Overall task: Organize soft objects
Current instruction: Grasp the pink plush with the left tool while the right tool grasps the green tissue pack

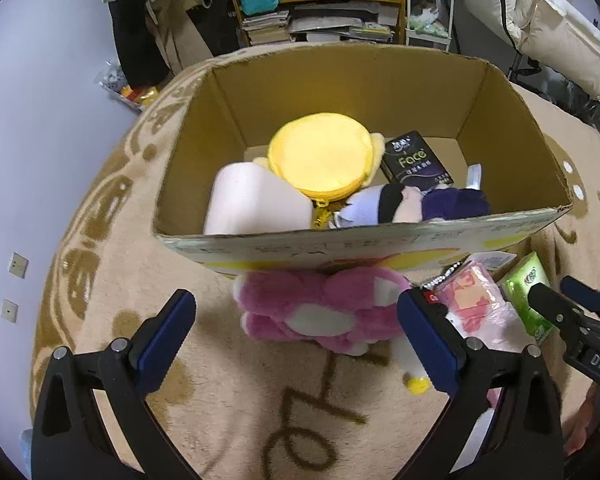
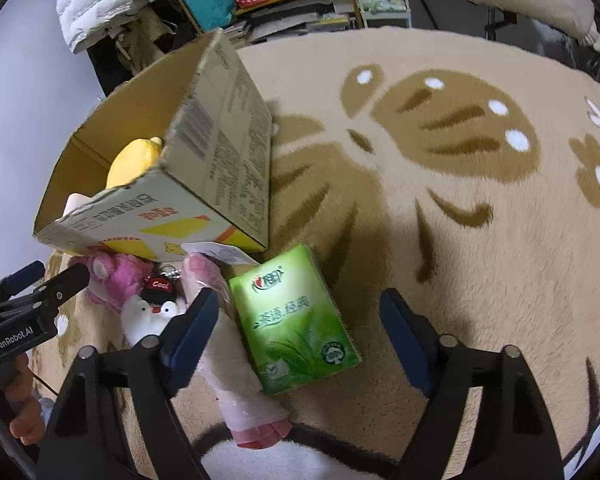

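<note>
tissue pack (image 2: 294, 320), green, light and crushable, lies just beside the cardboard box (image 2: 220, 152), unheld between the wide-open right gripper (image 2: 300, 338): grip its long edges; left gripper (image 1: 296, 334) open, empty.

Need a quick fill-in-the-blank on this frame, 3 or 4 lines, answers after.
1. The round yellow pouch lies inside the ____ box.
2. The tissue pack between the right gripper fingers is coloured ____.
3. The plush toy ahead of the left gripper is mostly ____.
4. The dark pack in the box reads ____.

Missing words: cardboard; green; pink; Face
</note>
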`<state>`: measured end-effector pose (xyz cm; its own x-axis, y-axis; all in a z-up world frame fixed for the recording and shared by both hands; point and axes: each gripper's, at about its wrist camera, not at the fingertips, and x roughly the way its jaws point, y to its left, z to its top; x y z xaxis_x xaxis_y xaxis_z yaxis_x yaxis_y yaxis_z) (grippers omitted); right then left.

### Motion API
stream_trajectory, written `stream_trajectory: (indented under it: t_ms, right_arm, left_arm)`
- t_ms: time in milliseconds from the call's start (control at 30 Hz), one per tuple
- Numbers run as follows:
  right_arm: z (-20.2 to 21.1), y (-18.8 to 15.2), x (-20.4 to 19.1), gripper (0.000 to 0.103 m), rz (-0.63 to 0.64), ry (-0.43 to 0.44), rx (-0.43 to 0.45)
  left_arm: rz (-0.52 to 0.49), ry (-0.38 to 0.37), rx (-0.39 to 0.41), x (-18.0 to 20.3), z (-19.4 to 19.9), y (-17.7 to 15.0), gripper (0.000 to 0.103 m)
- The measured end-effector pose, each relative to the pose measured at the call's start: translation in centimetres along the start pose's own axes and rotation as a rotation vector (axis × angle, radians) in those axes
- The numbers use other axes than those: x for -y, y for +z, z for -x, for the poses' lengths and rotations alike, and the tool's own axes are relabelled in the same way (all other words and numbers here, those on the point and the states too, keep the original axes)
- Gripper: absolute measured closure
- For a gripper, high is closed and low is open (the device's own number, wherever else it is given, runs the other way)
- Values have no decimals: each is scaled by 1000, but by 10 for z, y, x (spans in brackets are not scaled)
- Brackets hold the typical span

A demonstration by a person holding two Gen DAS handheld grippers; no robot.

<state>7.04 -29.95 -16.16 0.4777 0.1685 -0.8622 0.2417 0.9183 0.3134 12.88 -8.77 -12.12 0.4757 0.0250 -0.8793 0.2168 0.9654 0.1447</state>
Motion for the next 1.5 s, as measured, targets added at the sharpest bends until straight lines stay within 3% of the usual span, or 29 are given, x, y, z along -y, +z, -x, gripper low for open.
stream_trajectory:
  t_ms: [133,633,1500]
  right_arm:
    - [-6,0,7,22,-30,9,-20]
    - [-25,2,-7,22,15,11,-73]
    - [-38,-1,-10,20,54,-19,-102]
  left_arm:
    - [15,-39,-13,2,-6,0,3]
    - [-25,-10,-26,16,-29,0,3]
    - [8,7,-44,18,-42,6,0]
